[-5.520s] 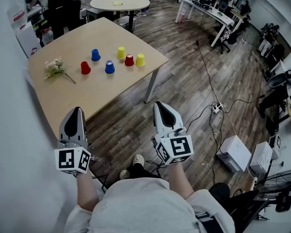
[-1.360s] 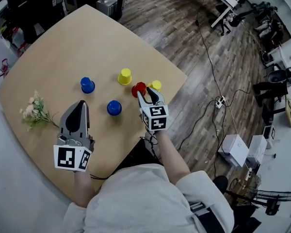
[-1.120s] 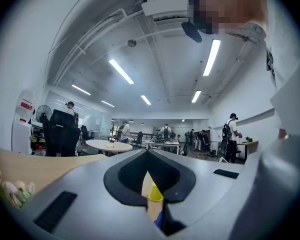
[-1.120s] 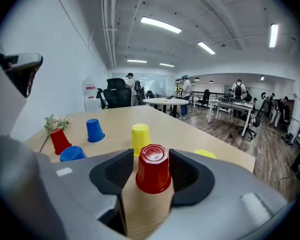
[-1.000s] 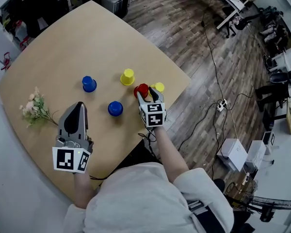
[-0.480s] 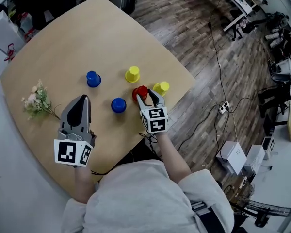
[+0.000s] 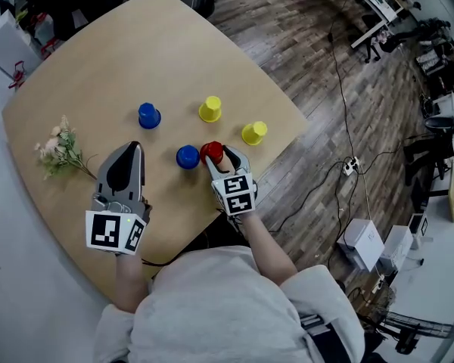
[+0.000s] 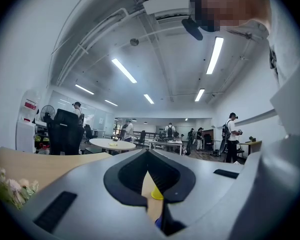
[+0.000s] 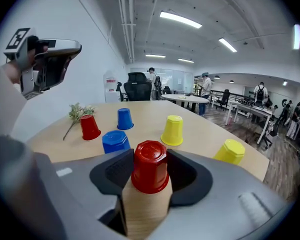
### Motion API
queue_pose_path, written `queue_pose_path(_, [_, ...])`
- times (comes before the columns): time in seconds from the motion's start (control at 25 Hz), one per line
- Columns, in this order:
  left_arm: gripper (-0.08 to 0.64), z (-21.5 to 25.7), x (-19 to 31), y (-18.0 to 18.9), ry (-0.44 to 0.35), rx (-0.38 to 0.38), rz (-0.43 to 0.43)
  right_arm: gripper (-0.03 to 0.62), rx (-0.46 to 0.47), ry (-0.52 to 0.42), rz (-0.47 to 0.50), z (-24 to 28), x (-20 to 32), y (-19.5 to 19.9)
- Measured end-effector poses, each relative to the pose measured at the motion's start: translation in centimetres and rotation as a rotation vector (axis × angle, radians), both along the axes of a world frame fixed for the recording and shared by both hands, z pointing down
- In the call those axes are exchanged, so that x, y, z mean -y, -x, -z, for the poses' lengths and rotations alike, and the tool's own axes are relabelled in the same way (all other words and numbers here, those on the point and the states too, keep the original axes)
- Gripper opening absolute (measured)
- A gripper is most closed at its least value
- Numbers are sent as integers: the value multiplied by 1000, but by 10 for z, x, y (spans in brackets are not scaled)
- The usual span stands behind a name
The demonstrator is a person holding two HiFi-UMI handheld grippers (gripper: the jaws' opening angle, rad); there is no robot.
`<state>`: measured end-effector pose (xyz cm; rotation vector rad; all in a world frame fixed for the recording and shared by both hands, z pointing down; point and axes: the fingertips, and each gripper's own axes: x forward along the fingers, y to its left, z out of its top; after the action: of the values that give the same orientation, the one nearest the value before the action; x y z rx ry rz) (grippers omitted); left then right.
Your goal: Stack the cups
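Upside-down plastic cups stand on the wooden table [image 7: 83,74]. My right gripper [image 7: 221,156] is shut on a red cup [image 7: 211,152] [image 9: 150,166], whose sides touch both pads; whether it is off the table I cannot tell. A blue cup [image 7: 188,156] [image 9: 115,141] stands right beside it on the left. Farther off are another blue cup [image 7: 148,115], a yellow cup [image 7: 209,109] and a second yellow cup [image 7: 253,132]. A second red cup [image 9: 90,127] shows only in the right gripper view. My left gripper [image 7: 125,153] [image 8: 148,156] hangs level, shut and empty.
A sprig of artificial flowers [image 7: 59,153] lies at the table's left, close to the second red cup. The table's near right edge runs just behind my right gripper, with wooden floor and cables [image 7: 340,89] beyond. People and office desks [image 9: 250,111] fill the far room.
My right gripper has moved left with the red cup between its jaws, from beside the right-hand yellow cup to right next to the near blue cup. The left gripper has kept still.
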<state>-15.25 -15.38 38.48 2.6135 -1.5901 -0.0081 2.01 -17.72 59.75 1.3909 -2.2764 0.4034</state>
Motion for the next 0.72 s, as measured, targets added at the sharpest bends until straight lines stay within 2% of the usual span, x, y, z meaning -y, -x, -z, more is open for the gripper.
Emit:
queue_pose_path(0.2, [8, 0, -4, 5, -5, 12, 13, 218, 2, 9, -5, -2, -4, 0])
queue_pose_path(0.36, [9, -18, -1, 23, 13, 62, 78, 223, 23, -5, -16, 6, -5, -3])
queue_pose_path(0.48, [15, -50, 5, 44, 83, 102, 147, 224, 42, -20, -25, 13, -8, -8])
queue_pose_path(0.6, [89, -86, 11, 60, 155, 152, 190, 223, 54, -33, -38, 20, -11, -12])
queue_pose_path(0.72, [129, -122, 15, 74, 221, 223, 233, 223, 73, -42, -52, 27, -15, -14])
